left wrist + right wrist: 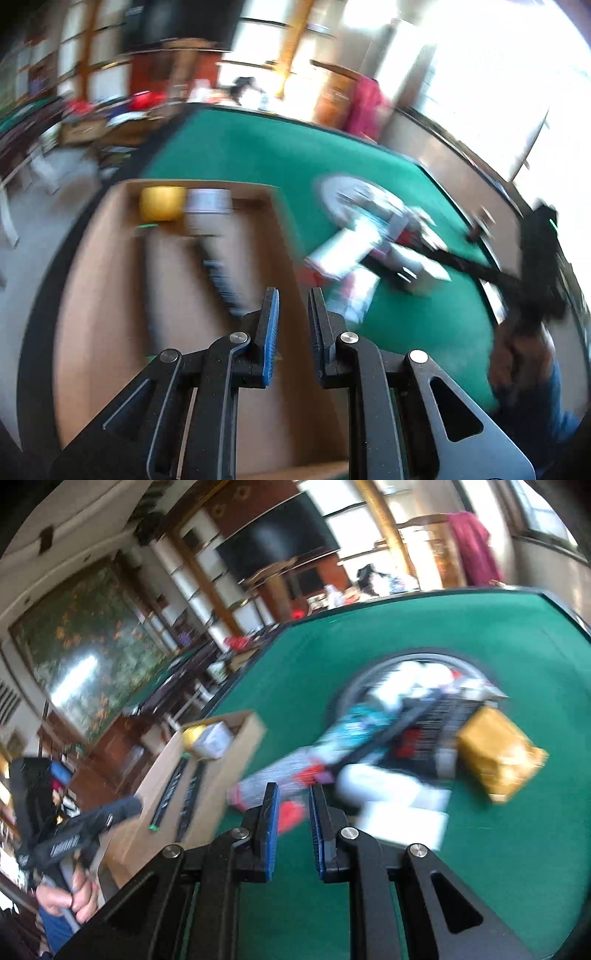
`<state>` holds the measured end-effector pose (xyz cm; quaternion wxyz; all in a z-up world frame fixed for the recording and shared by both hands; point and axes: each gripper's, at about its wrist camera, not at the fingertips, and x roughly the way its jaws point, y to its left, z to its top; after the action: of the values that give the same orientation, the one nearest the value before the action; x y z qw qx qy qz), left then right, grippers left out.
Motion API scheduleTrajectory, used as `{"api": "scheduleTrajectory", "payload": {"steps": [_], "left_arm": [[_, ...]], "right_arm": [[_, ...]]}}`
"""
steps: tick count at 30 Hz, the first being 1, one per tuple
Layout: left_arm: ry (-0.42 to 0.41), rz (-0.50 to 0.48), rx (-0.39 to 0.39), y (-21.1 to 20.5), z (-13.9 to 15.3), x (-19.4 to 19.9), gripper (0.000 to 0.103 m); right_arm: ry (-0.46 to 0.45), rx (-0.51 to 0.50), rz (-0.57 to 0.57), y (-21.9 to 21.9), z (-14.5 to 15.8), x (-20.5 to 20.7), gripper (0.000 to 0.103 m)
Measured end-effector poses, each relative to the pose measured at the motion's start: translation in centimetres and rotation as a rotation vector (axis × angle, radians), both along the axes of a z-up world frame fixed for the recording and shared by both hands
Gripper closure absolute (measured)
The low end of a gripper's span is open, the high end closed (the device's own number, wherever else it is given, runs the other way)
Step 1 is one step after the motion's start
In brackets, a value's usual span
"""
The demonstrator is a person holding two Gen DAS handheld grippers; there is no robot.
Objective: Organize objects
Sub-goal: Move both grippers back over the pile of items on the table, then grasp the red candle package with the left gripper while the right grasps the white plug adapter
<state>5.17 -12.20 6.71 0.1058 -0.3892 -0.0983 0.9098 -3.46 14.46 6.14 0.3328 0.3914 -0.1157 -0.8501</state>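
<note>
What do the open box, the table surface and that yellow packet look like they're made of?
Box: brown corrugated cardboard by its matte tan walls. Table surface: green felt or baize, probably; flat, no shine. Yellow packet: glossy crinkled plastic or foil, blurred, so uncertain.

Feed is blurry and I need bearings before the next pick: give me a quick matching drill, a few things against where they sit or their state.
Things:
1. yellow roll
2. mustard packet
3. red cloth
4. left tool

Places or states:
A. draped over furniture beyond the table
B. shut, holding nothing
C. far end of the cardboard box
D. right side of the pile on the green table

Pairs: 1-C, 2-D, 3-A, 4-B
</note>
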Motion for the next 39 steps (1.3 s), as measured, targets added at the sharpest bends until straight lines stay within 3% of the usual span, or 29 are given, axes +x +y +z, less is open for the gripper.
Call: {"api": "scheduleTrajectory", "payload": {"steps": [1,3,5,9,15,17,21,26,29,32,34,36,39], "left_arm": [[0.003,-0.058,-0.019,1.8,0.1,-0.2,0.088],[-0.003,-0.158,-0.075,5.2,-0.2,-0.7,0.078],[-0.041,-0.197,-0.13,7.8,-1.2,-1.8,0.073],[-0.133,-0.169,-0.201,9.7,-3.3,-4.3,0.073],[-0.22,-0.089,-0.242,9.2,-5.7,-6.7,0.073],[-0.211,-0.078,-0.265,9.4,-5.8,-7.2,0.065],[-0.197,-0.098,-0.3,9.2,-5.9,-8.0,0.061],[-0.125,-0.08,-0.313,7.9,-5.0,-8.4,0.061],[-0.145,-0.08,-0.335,7.6,-5.2,-9.0,0.061],[-0.147,-0.163,-0.3,9.1,-4.9,-8.3,0.06],[-0.138,-0.19,-0.39,10.8,-5.3,-7.8,0.052],[-0.126,-0.196,-0.457,11.7,-5.6,-7.6,0.05],[-0.141,-0.195,-0.459,11.5,-5.6,-7.7,0.049]], "right_arm": [[-0.011,-0.01,-0.025,1.3,-0.3,-0.5,0.087],[-0.065,-0.061,-0.059,3.5,-1.3,-1.4,0.086],[-0.127,-0.108,-0.074,4.6,-2.0,-2.3,0.086],[-0.149,-0.142,-0.083,5.1,-2.0,-2.5,0.086],[-0.153,-0.181,-0.056,5.4,-1.6,-2.0,0.075],[-0.151,-0.189,-0.049,5.4,-1.5,-1.9,0.075],[-0.151,-0.189,-0.051,5.6,-1.5,-1.7,0.07],[-0.161,-0.178,-0.063,5.7,-1.6,-1.5,0.067],[-0.169,-0.16,-0.078,5.7,-1.8,-1.5,0.067],[-0.161,-0.155,-0.091,5.9,-1.7,-1.5,0.067],[-0.153,-0.145,-0.101,6.0,-1.6,-1.4,0.067],[-0.154,-0.146,-0.104,6.1,-1.6,-1.3,0.067],[-0.153,-0.146,-0.103,6.0,-1.7,-1.3,0.067]]}}
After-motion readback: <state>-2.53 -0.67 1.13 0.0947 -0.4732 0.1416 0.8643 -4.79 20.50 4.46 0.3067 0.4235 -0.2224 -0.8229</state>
